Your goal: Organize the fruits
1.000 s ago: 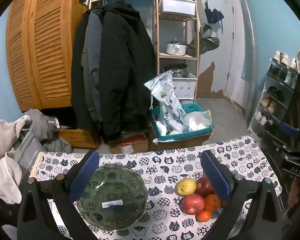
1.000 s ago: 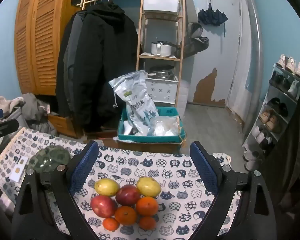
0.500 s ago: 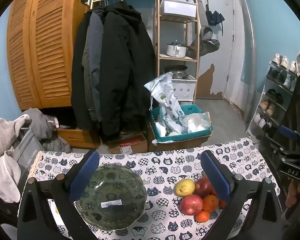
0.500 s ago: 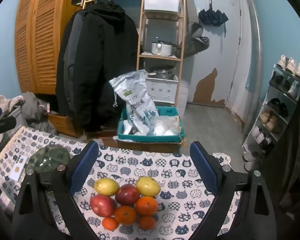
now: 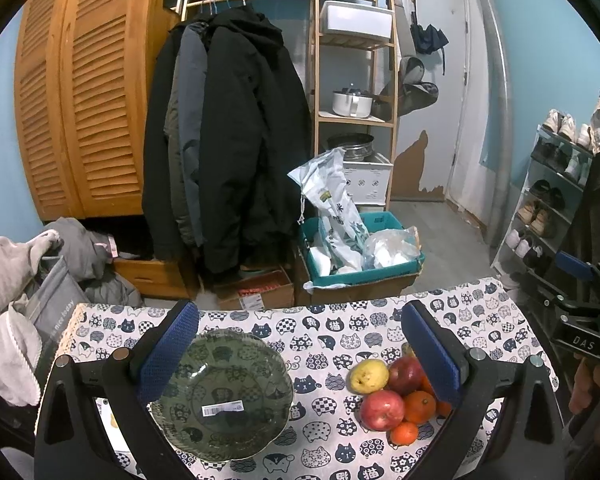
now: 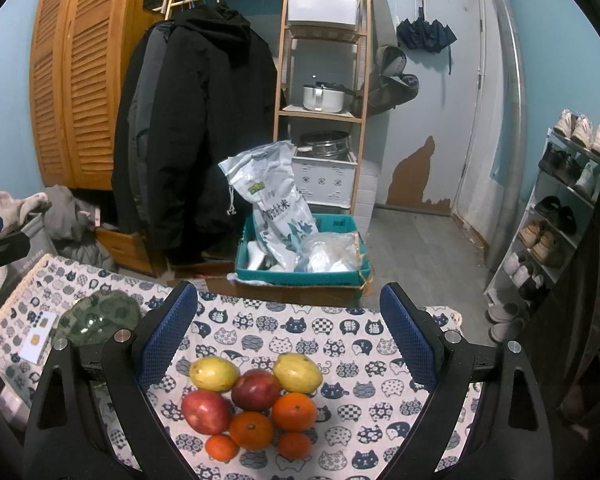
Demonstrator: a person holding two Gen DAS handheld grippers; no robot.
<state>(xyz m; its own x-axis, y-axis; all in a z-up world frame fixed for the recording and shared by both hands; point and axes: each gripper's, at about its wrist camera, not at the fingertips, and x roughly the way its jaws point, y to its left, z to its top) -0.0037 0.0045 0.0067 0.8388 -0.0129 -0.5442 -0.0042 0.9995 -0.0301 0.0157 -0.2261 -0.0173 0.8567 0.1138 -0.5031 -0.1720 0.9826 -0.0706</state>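
A pile of fruit lies on the cat-print tablecloth [image 6: 332, 332]: two yellow pears [image 6: 214, 374] [image 6: 298, 372], two red apples [image 6: 206, 411] [image 6: 256, 390], and several oranges [image 6: 294, 412]. My right gripper [image 6: 288, 320] hovers open over the pile with nothing between its fingers. A green glass bowl [image 5: 224, 396] with a barcode sticker sits empty to the left of the fruit [image 5: 396, 394]. My left gripper [image 5: 298, 340] is open above the bowl's right side. The bowl [image 6: 98, 316] also shows at the left in the right wrist view.
A white card [image 6: 38, 336] lies left of the bowl. Beyond the table's far edge stand a teal crate [image 6: 304, 276] with bags, hanging coats [image 5: 228, 140], a wooden shelf [image 6: 320, 80] and a shoe rack [image 6: 560, 220]. Grey clothes [image 5: 16, 280] are heaped at the left.
Both views have shifted only slightly; the left gripper has drifted a little, so the fruit sits a touch lower and further right. Both grippers stay open.
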